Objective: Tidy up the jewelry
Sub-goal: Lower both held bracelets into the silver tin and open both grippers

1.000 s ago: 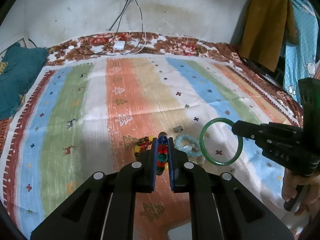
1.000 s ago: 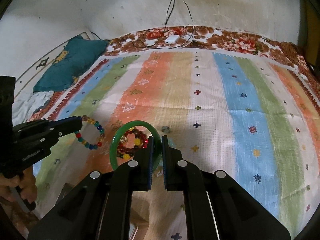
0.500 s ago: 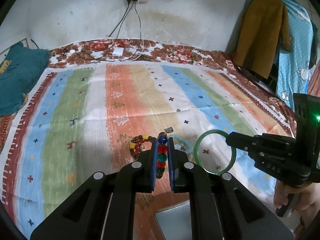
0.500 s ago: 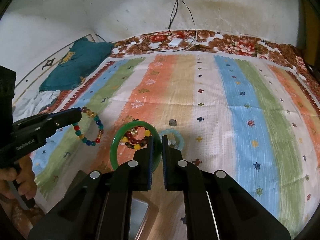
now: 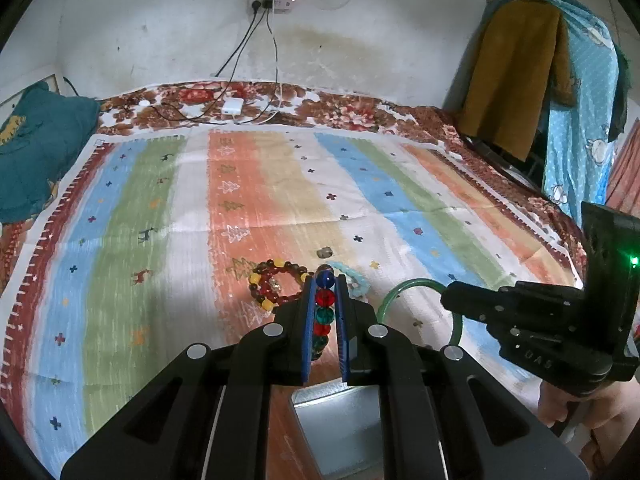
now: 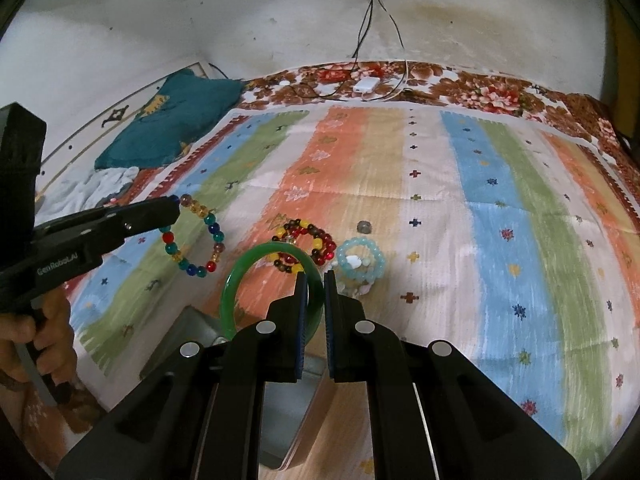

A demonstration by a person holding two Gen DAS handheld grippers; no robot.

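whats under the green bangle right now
Below the green bangle, held in the right gripper, sits a metal box; the gripper bodies cover most of its inside.

Your left gripper (image 5: 324, 312) is matte black, with blue pads lining its fingers (image 5: 307, 332) and round silver screws on the linkage arms. Your right gripper (image 6: 316, 304) matches it (a green light glows on its housing); white lettering marks both bodies, perhaps "GenRobot.AI", though it's blurred.
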